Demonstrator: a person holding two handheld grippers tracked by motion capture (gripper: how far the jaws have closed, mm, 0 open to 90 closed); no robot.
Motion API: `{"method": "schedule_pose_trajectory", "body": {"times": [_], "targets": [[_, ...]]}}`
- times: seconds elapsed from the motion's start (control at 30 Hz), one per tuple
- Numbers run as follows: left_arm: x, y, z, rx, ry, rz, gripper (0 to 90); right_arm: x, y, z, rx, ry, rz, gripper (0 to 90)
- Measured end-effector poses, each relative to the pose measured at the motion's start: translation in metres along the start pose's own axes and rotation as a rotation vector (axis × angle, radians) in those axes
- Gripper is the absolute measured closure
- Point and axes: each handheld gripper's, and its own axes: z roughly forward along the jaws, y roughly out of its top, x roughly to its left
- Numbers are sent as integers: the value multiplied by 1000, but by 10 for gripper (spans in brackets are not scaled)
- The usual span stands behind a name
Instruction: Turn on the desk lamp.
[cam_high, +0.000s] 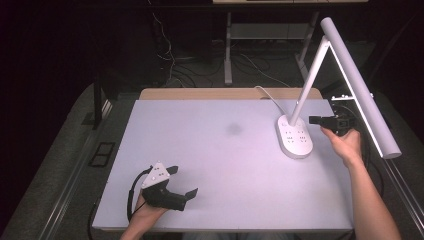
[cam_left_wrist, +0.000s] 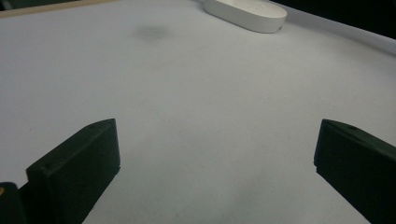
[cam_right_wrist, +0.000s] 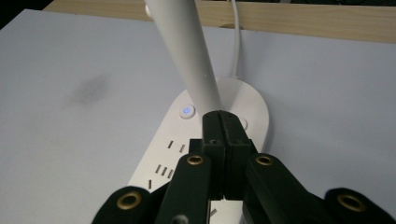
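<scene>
Working at the bench (cam_high: 220, 165), a white top with a wooden strip along its far edge. Ordered large to small.

Desk lamp (cam_high: 350, 75): stands near the far right corner, stem rising from the base, long head hanging out past the right edge. It appears lit.

Lamp base (cam_high: 294, 136): white oval with socket slots on top; its cable (cam_right_wrist: 236, 42) runs off over the far edge. In the right gripper view a power button (cam_right_wrist: 186, 111) glows blue beside the stem foot, and a second round button sits just beside the jaw tips, partly hidden.

Left gripper (cam_high: 182, 182): rests near the front left corner, jaws wide apart, holding nothing, well apart from the lamp. Judged idle.

Right gripper (cam_high: 314, 120): at the right side of the base, jaws pressed together on nothing, tips over the far end of the base close to the stem. Cannot tell whether the tips touch the base.

Judged step: pressing a button on the base with the closed tips.

Notes for doing it well:
- keep the jaws together so they act as one blunt point;
- centre the tips on the chosen button, clear of the stem;
- press straight down, briefly; a sideways push may slide the base;
- watch the lamp head for a change in light as confirmation.
</scene>
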Motion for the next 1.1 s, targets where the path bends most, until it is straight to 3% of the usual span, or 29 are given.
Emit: {"method": "schedule_pose_trajectory", "body": {"times": [0.17,0.27,0.5,0.67,0.9,0.93,0.97,1.07,1.1], "targets": [[0,0,1,-2,-3,1,0,9,-4,-8,-1,5,-5,891],[-1,1,0,-1,-4,2,0,12,-9,-14,-30,29,21,891],[-2,1,0,-10,-9,4,0,20,-20,-25,-72,51,33,891],[-2,1,0,-11,-10,5,0,29,-26,-31,-72,68,28,889],[-3,1,0,-9,-15,7,0,39,-44,-41,-110,112,67,592],[-4,1,0,-9,-15,6,0,39,-44,-41,-110,112,67,592],[-3,1,0,-6,-15,7,0,42,-47,-43,-116,122,69,495],[-3,1,0,-6,-15,6,0,47,-52,-45,-113,135,66,361],[-3,1,0,-6,-15,6,0,47,-52,-45,-113,135,66,361]]}}
